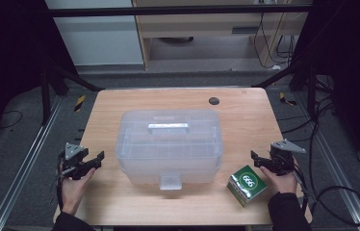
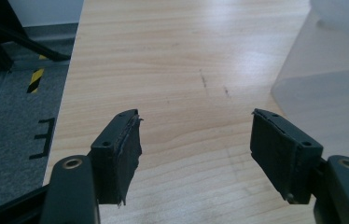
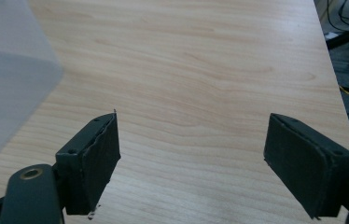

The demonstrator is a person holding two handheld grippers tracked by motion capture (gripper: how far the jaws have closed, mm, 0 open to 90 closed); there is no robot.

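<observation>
Clear plastic box mid-table, lid on. Left gripper just left of box, right gripper right of it; both spread, empty. Green carton near box's front-right corner.

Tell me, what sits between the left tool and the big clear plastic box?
Nothing: bare light wooden table separates the left tool from the clear plastic box. The high view shows it, and the left gripper view shows bare wood ahead too.

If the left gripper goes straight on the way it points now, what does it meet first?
Probably the bare wooden table. The open left gripper points along it, and the clear plastic storage box lies off to one side, though depth is unclear.
</observation>
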